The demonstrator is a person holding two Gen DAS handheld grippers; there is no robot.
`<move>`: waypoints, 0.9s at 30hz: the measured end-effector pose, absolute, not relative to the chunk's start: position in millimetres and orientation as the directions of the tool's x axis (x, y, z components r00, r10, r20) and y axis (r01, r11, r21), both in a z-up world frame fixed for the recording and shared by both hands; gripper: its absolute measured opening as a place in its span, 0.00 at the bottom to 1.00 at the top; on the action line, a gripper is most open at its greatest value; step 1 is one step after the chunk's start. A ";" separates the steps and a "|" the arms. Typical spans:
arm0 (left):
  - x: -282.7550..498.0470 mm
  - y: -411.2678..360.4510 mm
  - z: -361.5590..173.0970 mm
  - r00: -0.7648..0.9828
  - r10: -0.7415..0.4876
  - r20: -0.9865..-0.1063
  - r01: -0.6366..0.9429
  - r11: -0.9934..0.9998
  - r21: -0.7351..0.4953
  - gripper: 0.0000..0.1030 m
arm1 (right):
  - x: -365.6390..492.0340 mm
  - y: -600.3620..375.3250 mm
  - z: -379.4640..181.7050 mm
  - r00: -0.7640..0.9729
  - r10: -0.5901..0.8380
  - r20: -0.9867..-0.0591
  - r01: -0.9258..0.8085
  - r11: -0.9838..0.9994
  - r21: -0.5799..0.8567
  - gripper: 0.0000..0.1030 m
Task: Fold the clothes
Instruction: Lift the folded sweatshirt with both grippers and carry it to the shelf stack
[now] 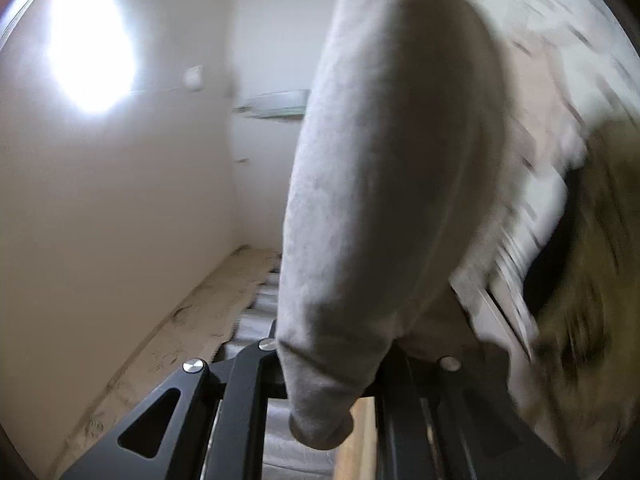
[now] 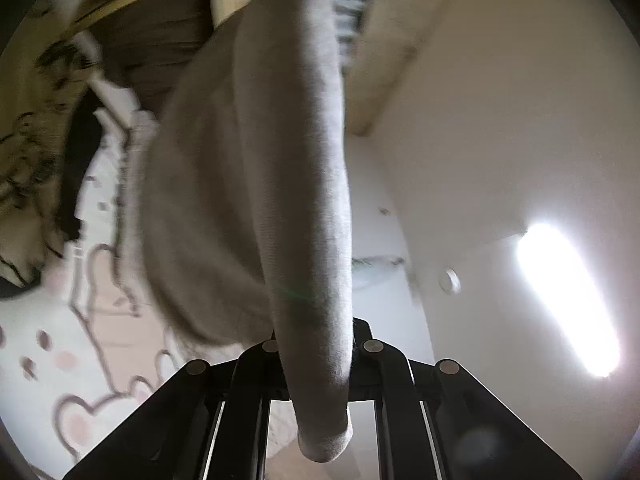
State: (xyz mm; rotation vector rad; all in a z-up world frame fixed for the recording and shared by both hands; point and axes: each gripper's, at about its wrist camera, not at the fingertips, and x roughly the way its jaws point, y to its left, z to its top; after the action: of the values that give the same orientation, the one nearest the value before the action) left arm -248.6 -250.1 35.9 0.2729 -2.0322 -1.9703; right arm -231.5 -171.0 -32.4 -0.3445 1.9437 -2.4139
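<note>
Left tongs: my left gripper (image 1: 320, 380) is pinched narrow on a bunched edge of the grey garment (image 1: 384, 168); a small roll of cloth pokes out near me, past the jaws.
Right tongs: my right gripper (image 2: 320, 380) is clamped the same way on another rolled edge of the garment (image 2: 256, 184).
Garment: it is in the air between my two grips, spreading away from each one in a thick, rounded drape.
Behind: a white wall (image 1: 120, 200) with a bright light (image 1: 92, 40) on the left; a pale sheet printed with pink bunny outlines (image 2: 52, 360) lies to the left in the right view. Everything far off is blurred.
Feel, as I judge it: soft, limp, fleecy knit, fairly light, not slippery, nothing to break.
Where to hold: at hems or seams, where the cloth is doubled; both grips look bunched, so corners may need retaking before a clean fold.
</note>
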 end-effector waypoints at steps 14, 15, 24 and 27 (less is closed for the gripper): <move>-173.5 -299.2 -121.6 -0.946 -0.308 -0.103 -0.158 0.162 0.974 0.13 | -150.1 -219.5 -181.2 -0.959 -0.244 -0.145 0.175 -0.108 -0.979 0.09; -173.7 -299.1 -121.3 -0.946 -0.309 -0.101 -0.156 0.158 0.975 0.13 | -161.6 -215.3 -182.9 -0.960 -0.241 -0.143 0.172 -0.104 -0.980 0.09; -150.0 -307.6 -97.6 -0.911 -0.376 -0.169 -0.234 0.134 0.963 0.93 | -163.9 -222.5 -156.9 -0.942 -0.246 -0.228 0.251 -0.065 -0.966 0.62; -128.8 -313.6 -96.5 -0.862 -0.437 -0.258 -0.338 0.115 0.934 0.90 | -149.2 -202.7 -154.8 -0.905 -0.261 -0.335 0.353 -0.024 -0.935 0.60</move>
State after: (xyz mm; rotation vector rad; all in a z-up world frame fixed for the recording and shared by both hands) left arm -128.8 -313.6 -96.5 0.7956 -2.2843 -1.8758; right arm -149.2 -202.7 -154.8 0.0959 1.8441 -1.9818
